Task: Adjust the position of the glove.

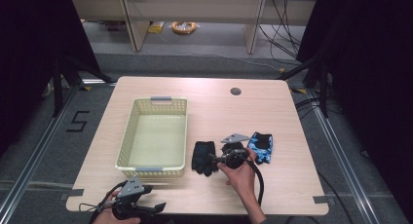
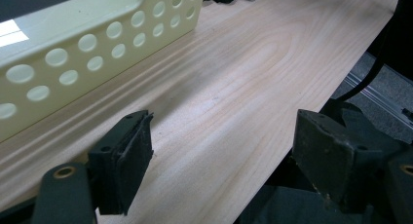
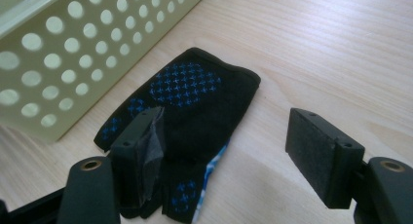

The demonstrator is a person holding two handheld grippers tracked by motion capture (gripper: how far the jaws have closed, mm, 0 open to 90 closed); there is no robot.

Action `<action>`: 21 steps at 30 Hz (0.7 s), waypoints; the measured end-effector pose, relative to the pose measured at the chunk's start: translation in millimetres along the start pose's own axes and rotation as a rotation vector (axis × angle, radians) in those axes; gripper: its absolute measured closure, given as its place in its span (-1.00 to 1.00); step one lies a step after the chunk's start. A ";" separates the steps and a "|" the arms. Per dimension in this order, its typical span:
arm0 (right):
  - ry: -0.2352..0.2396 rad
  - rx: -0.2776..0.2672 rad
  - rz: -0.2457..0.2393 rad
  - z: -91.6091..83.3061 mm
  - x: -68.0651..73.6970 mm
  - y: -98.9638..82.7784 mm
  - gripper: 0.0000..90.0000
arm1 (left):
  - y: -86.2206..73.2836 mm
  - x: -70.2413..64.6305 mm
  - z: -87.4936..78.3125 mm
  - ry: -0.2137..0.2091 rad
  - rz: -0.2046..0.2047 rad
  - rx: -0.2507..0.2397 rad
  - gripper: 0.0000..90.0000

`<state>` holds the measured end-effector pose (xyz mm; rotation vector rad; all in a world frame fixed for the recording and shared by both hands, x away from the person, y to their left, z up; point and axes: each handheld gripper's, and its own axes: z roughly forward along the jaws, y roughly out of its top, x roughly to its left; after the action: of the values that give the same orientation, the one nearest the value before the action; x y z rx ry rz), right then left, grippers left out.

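Observation:
A black glove (image 1: 203, 157) with blue dots lies flat on the wooden table, just right of the cream basket (image 1: 127, 136). A second, blue patterned glove (image 1: 260, 147) lies further right. My right gripper (image 1: 213, 159) points left at the black glove, low over it. In the right gripper view its jaws stand open (image 3: 229, 151) above the glove (image 3: 195, 97), one pad over the glove's finger end, the other over bare wood. My left gripper (image 1: 153, 198) rests at the table's front edge, below the basket, and is open (image 2: 219, 160) with nothing between its pads.
The perforated basket (image 3: 73, 53) holds nothing and has grey handles at both ends. A round cable hole (image 1: 235, 91) sits at the table's far right. The basket wall (image 2: 97, 48) lies close to the left gripper. Bare wood stretches along the front.

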<state>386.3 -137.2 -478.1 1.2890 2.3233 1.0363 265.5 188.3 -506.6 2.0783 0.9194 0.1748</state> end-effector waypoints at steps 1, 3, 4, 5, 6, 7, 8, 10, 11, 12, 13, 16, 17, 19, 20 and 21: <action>0.009 0.010 0.012 0.6 -0.3 1.4 -0.30 | 0.0 0.0 0.0 0.000 0.001 0.000 -0.51; 0.019 0.012 0.029 4.3 -1.0 2.8 -0.29 | 0.0 0.0 0.0 0.000 -0.001 0.000 -0.51; 0.013 0.006 0.023 6.5 -1.8 3.3 -0.29 | 0.0 0.0 0.0 0.001 -0.001 0.000 -0.51; 0.014 0.015 0.030 7.7 -1.5 4.6 -0.29 | 0.0 0.0 0.1 0.001 -0.001 0.000 -0.51; 0.011 0.016 0.023 9.4 -1.6 5.6 -0.29 | 0.0 0.0 0.1 0.002 -0.001 0.000 -0.51; 0.012 0.017 0.030 11.3 -0.8 6.6 -0.29 | -0.3 -0.3 1.2 0.010 -0.004 -0.011 -0.51; 0.010 0.018 0.031 12.4 -0.2 7.9 -0.27 | 0.2 0.1 -0.4 -0.001 0.000 0.005 -0.51; 0.012 0.020 0.021 15.6 0.7 10.3 -0.25 | 0.0 0.1 0.0 0.001 -0.001 0.000 -0.51; 0.003 0.029 0.024 16.9 1.5 11.3 -0.25 | -0.1 0.1 0.1 0.001 -0.003 0.000 -0.51; -0.003 0.028 0.020 19.4 1.3 12.1 -0.25 | 0.0 0.0 0.2 0.001 -0.008 -0.001 -0.51; -0.006 0.037 0.018 21.6 1.0 12.5 -0.24 | -0.1 0.1 0.0 0.001 -0.002 0.000 -0.51; -0.019 0.056 0.009 29.5 0.2 12.3 -0.21 | -0.2 -0.8 0.4 -0.005 -0.013 -0.010 -0.51; -0.014 0.066 0.019 31.8 0.4 12.0 -0.20 | -0.5 -1.7 1.1 -0.010 -0.023 -0.025 -0.51; -0.010 0.068 0.002 35.2 0.3 11.8 -0.16 | -0.5 -1.7 1.2 -0.011 -0.024 -0.024 -0.51; -0.022 0.078 0.006 35.7 2.2 12.0 -0.15 | -0.5 -1.7 1.2 -0.011 -0.024 -0.024 -0.51; -0.029 0.068 -0.007 38.2 2.4 11.6 -0.13 | -0.5 -1.6 1.0 -0.011 -0.024 -0.022 -0.51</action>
<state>413.3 -114.0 -496.4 1.3107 2.3592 0.9378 264.5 186.8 -507.3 2.0450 0.9308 0.1599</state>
